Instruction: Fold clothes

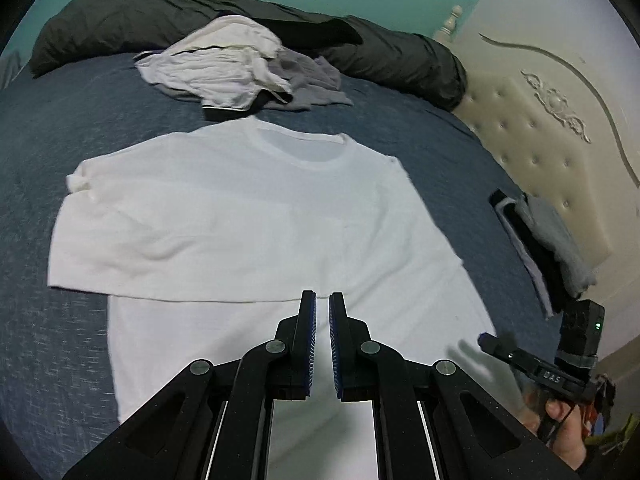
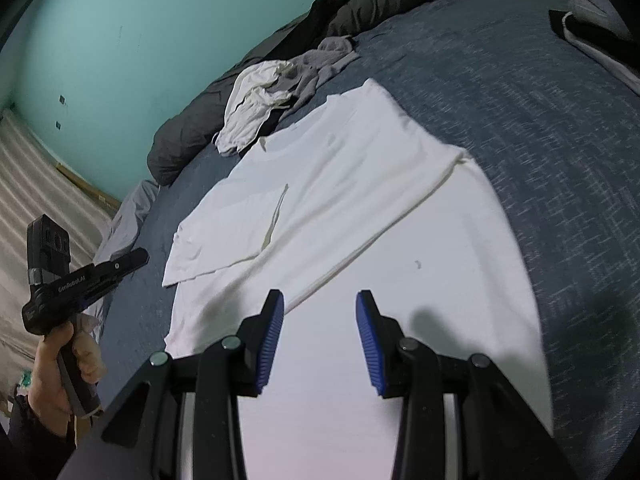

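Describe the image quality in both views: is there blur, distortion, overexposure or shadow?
Left wrist view: fisheye bends the bed edges; the right gripper at the lower right is motion-blurred; the white T-shirt looks washed out. Right wrist view: same curving, the shirt near the lens is overexposed, and a dark shadow lies on the blue cover to the right.

- White T-shirt [image 1: 248,216]: soft matt cloth, lightly creased.
- Bed cover [image 2: 540,128]: blue woven cloth, rough flecked texture.
- Headboard [image 1: 532,128]: cream tufted padding, faint sheen.
- Left gripper [image 1: 322,344]: matt black plastic, ribbed blue pads.
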A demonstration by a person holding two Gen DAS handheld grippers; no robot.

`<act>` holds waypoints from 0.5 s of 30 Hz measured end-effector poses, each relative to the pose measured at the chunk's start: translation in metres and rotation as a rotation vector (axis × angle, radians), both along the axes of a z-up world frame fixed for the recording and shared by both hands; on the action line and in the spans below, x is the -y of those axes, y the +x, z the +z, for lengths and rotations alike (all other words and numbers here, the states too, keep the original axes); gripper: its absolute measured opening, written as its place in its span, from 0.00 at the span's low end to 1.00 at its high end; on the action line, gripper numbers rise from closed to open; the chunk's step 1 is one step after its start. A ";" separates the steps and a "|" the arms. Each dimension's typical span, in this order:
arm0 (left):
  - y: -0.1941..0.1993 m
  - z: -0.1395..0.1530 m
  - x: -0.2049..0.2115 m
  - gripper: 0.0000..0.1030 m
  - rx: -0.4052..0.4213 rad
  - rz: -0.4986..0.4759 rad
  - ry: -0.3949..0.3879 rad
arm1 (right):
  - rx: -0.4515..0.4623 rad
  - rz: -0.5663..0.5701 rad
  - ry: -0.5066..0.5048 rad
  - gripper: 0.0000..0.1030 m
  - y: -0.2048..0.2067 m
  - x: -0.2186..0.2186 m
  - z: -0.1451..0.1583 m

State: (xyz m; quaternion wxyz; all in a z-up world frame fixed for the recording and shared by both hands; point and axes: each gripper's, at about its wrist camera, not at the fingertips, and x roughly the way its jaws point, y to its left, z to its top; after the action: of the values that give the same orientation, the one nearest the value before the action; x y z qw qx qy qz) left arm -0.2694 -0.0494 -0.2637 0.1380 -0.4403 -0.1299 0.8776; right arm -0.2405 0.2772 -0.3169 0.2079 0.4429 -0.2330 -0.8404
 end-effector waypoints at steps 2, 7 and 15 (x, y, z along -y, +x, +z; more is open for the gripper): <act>0.004 -0.007 0.012 0.07 -0.005 0.026 -0.008 | 0.013 0.013 0.003 0.36 -0.002 0.008 -0.002; 0.014 -0.029 0.040 0.07 0.007 0.092 -0.016 | 0.037 0.043 0.015 0.42 -0.016 0.028 -0.003; 0.026 -0.062 0.075 0.33 0.030 0.158 -0.021 | 0.028 0.114 0.054 0.52 -0.072 0.081 0.011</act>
State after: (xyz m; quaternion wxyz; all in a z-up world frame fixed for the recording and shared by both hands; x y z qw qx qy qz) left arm -0.2439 -0.1245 -0.3258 0.0616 -0.4431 -0.1573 0.8804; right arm -0.3127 0.1962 -0.3062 0.2399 0.4728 -0.1876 -0.8269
